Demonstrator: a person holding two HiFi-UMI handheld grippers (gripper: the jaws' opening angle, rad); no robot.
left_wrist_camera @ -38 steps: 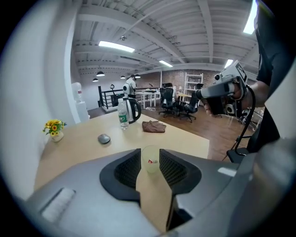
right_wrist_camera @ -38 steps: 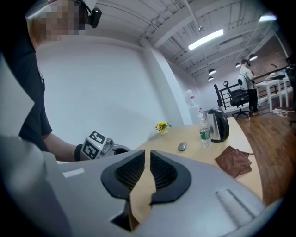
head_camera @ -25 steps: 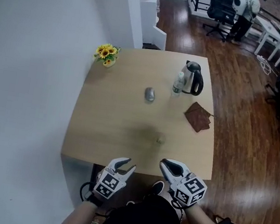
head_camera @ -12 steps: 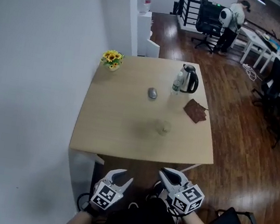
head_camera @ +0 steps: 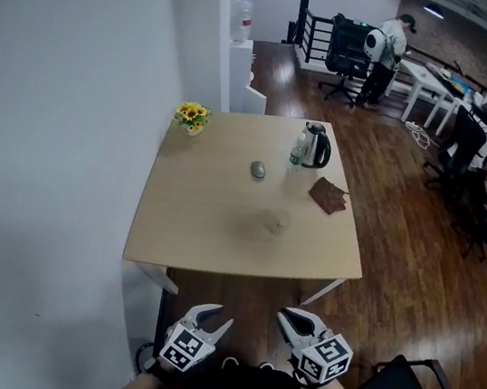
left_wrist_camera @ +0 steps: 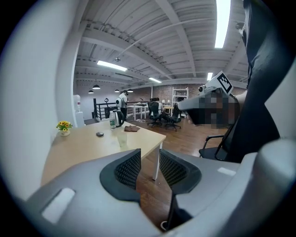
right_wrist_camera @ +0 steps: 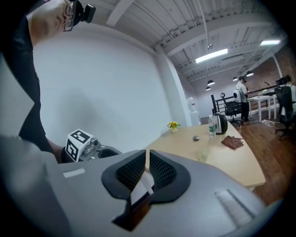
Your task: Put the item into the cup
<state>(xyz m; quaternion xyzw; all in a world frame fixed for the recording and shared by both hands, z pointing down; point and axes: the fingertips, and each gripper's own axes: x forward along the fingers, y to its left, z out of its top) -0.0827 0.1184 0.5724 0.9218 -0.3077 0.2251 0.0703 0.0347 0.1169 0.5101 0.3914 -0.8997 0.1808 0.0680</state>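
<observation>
- Flowers (head_camera: 190, 116): a small pot at the far left corner of the table (head_camera: 192, 227), ahead and to the left of your left gripper. Not part of the job.
- Left gripper (head_camera: 222, 316): its jaws stand apart with only floor showing through the gap, so it holds nothing. It hangs short of the table's near edge, well apart from everything on it.
- Item (head_camera: 257, 170): a small grey rounded thing, which I take to be the thing to move. It lies on the table top straight ahead, past mid-table, on a line between your two grippers and a shade closer to the left one. It is too small here to tell its long axis.
- Cup (head_camera: 277, 222): clear and upright, closer to you than the item and slightly right of it. It stands between the two gripper lines, leaning towards the right one.
- Bottle (head_camera: 296, 154): upright, beyond the cup and just beside the kettle.
- Kettle (head_camera: 315, 145): farthest ahead of your right gripper, with its handle on the right.
- Right gripper (head_camera: 283, 318): its jaws are drawn close with only a thin slit between them, and nothing is in it. It too hangs short of the near edge.
- Cloth (head_camera: 327, 196): brown and crumpled, ahead and to the right of the right gripper.
- Deciding relation: item and cup both lie forward across the near edge. The left gripper looks the nearer one for the pick.
</observation>
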